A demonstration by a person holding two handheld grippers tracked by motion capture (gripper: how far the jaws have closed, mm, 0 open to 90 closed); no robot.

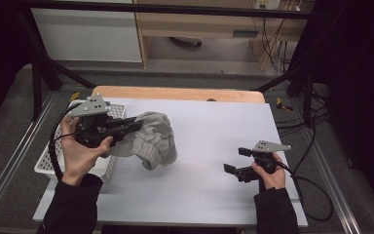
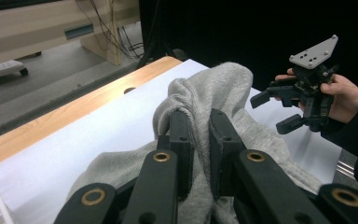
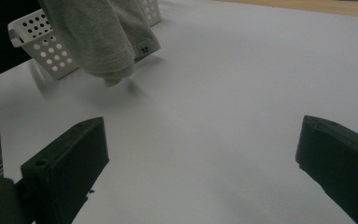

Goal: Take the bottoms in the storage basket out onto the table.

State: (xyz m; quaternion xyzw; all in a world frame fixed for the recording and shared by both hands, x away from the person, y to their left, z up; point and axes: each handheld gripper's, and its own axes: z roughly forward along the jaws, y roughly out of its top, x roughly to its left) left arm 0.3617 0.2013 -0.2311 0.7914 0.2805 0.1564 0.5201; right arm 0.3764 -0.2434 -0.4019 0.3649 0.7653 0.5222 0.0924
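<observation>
A grey knitted garment point(image 1: 152, 139) hangs off the table from my left gripper point(image 1: 135, 125), which is shut on a fold of it. In the left gripper view the fabric point(image 2: 214, 93) is pinched between the two black jaws of that gripper point(image 2: 200, 122). The garment's lower end point(image 3: 103, 42) dangles just above the white table top. At the right of the table my right gripper point(image 1: 237, 160) is held open with nothing between its jaws; the right gripper view has its jaws wide apart point(image 3: 205, 154). The same gripper point(image 2: 274, 111) appears beyond the cloth.
A white perforated basket point(image 1: 51, 158) stands at the table's left edge, under my left hand; its corner point(image 3: 37, 35) sits behind the hanging cloth. The white sheet point(image 1: 209, 146) covers a wooden table point(image 1: 175, 92). Cables trail at the right.
</observation>
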